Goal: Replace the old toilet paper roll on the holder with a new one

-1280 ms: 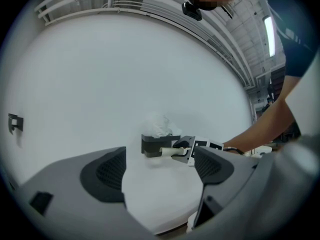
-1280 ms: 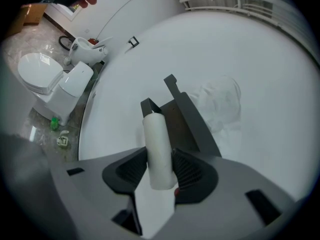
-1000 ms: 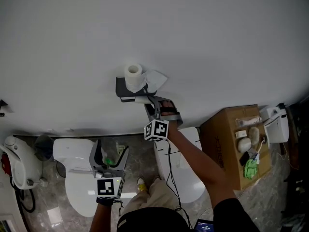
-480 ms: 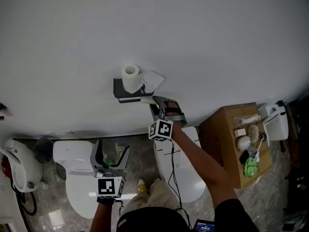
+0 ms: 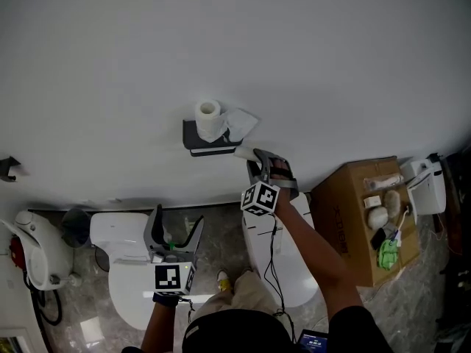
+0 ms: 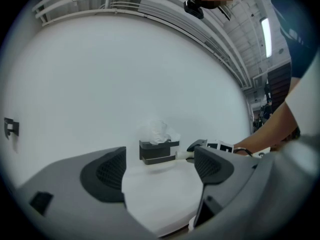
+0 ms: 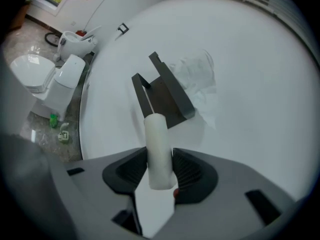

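Note:
A dark grey paper holder (image 5: pixel 206 141) hangs on the white wall. A white paper roll (image 5: pixel 209 119) stands on end on top of it, with crumpled tissue (image 5: pixel 241 123) beside the roll. My right gripper (image 5: pixel 255 156) is just right of the holder, shut on a short white tube (image 5: pixel 244 151). In the right gripper view the tube (image 7: pixel 158 149) sticks out from between the pads toward the holder (image 7: pixel 165 91). My left gripper (image 5: pixel 178 218) hangs lower, over a toilet, open and empty. Past my left gripper (image 6: pixel 159 176) in its own view I see the holder (image 6: pixel 158 152).
Two white toilets (image 5: pixel 131 274) (image 5: pixel 283 259) stand below the wall. A cardboard box (image 5: pixel 353 215) with several small items on top sits to the right. A white fixture (image 5: pixel 33 250) stands at far left, and a small dark hook (image 5: pixel 9 166) is on the wall.
My right gripper has moved to the right, away from the holder, with the white tube still in it. The left gripper has stayed where it was.

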`<action>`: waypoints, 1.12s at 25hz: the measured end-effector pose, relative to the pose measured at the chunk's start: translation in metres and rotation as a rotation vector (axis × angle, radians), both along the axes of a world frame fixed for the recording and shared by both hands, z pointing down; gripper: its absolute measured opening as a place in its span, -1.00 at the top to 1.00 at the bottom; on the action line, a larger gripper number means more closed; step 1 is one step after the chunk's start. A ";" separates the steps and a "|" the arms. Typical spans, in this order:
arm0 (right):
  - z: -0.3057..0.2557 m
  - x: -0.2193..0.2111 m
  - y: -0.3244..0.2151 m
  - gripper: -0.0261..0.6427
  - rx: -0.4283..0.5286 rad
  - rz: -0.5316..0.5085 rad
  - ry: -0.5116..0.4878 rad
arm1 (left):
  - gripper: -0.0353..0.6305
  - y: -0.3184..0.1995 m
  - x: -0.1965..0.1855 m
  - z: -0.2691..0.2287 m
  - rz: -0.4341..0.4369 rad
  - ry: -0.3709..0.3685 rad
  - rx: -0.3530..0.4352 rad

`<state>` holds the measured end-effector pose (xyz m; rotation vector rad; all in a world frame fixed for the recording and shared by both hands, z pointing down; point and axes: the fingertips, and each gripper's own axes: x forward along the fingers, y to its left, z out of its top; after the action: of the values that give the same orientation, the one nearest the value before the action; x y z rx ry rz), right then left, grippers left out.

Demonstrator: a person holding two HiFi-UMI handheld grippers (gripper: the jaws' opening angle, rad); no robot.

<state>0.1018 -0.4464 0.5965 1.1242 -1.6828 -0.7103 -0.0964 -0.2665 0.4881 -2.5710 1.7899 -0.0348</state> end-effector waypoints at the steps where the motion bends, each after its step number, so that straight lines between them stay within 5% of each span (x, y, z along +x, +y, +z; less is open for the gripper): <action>1: -0.002 0.002 0.004 0.45 -0.004 0.014 -0.027 | -0.41 0.001 -0.003 -0.001 -0.004 -0.012 0.002; 9: -0.053 0.000 0.061 0.44 0.017 0.057 -0.296 | -0.41 -0.002 -0.027 -0.025 -0.048 -0.019 0.033; 16: -0.151 0.008 0.119 0.44 0.189 0.117 -0.562 | -0.41 -0.008 -0.012 -0.043 -0.004 -0.004 0.050; 22: -0.178 -0.010 0.168 0.44 0.151 -0.012 -0.687 | -0.41 -0.011 0.000 -0.060 0.037 0.006 0.059; 26: -0.197 -0.008 0.189 0.44 0.151 -0.085 -0.937 | -0.41 -0.007 0.012 -0.069 0.074 0.003 0.075; 28: -0.201 -0.005 0.195 0.44 0.162 -0.112 -0.982 | -0.41 -0.003 0.018 -0.068 0.089 -0.003 0.072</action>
<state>0.0968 -0.2517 0.3955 1.6541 -2.5428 -0.3597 -0.0785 -0.2699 0.4196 -2.5952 1.6418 0.0254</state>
